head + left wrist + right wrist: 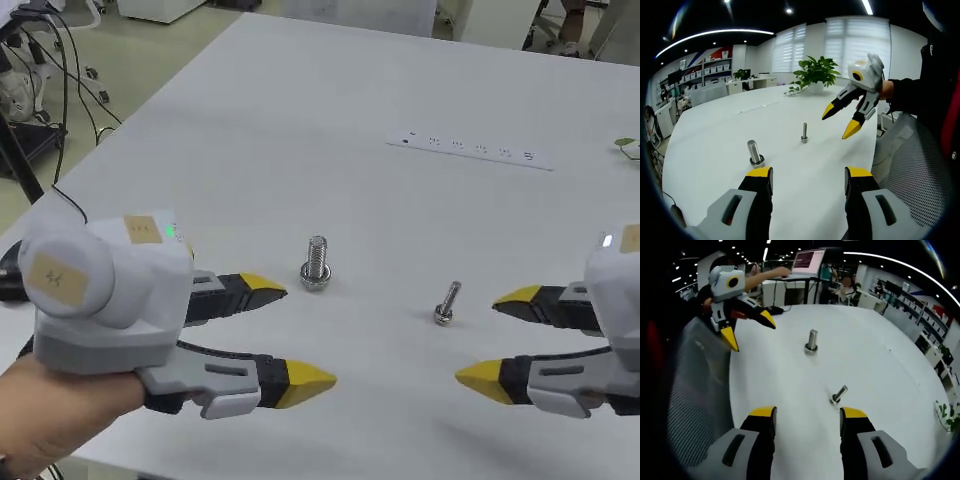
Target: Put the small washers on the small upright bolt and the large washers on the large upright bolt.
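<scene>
1. Tongs both gape wide, empty: left tongs (310, 334), right tongs (475, 340).
2. Between them stand the large bolt (316, 264), nearer the left, and the small bolt (447, 303) (seemingly tilted), nearer the right.
3. Between picks, I judge; next needs a washer found.

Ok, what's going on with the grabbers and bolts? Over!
Left gripper open, empty. Right gripper open, empty. Large bolt and small bolt standing between them. Power strip far back, not blocking.
</scene>
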Tool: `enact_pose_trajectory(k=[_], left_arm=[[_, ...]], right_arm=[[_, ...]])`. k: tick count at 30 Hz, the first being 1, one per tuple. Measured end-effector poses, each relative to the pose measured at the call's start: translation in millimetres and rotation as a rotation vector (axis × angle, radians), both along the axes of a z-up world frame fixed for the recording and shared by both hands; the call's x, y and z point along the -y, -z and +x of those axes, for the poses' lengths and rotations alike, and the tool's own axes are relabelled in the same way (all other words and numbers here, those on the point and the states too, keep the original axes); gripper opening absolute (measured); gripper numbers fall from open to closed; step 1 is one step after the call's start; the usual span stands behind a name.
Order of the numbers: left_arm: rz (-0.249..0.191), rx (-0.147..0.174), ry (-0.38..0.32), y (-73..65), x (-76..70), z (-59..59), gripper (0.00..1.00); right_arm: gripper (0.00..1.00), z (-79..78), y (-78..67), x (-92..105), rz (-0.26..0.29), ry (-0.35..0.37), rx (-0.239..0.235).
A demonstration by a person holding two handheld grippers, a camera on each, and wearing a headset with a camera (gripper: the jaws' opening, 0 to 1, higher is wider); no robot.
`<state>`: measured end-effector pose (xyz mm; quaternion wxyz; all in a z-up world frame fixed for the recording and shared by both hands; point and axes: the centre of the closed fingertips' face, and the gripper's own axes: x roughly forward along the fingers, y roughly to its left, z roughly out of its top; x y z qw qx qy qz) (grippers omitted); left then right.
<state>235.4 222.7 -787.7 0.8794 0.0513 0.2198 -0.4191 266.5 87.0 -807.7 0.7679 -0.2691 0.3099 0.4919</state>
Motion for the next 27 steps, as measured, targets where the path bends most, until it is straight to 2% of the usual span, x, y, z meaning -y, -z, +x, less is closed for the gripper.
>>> enact_pose_trajectory(k=[10, 13, 18, 27], left_arm=[[-0.001, -0.002, 0.007, -0.8, 1.3, 0.7, 0.57], [0.000, -0.003, 0.008, -0.4, 1.4, 1.2, 0.57], [0.001, -0.005, 0.009, 0.0, 1.5, 0.9, 0.57], [0.002, -0.008, 0.006, 1.1, 2.2, 2.0, 0.57]], right_arm=[[0.60, -16.2, 7.2, 6.4, 0.015, 0.003, -0.022], [0.66, -21.2, 8.7, 3.5, 0.033, -0.005, -0.031], [0.66, -25.9, 8.5, 0.6, 0.056, -0.004, -0.026], [0.68, -32.0, 19.2, 4.1, 0.064, 0.014, -0.057]])
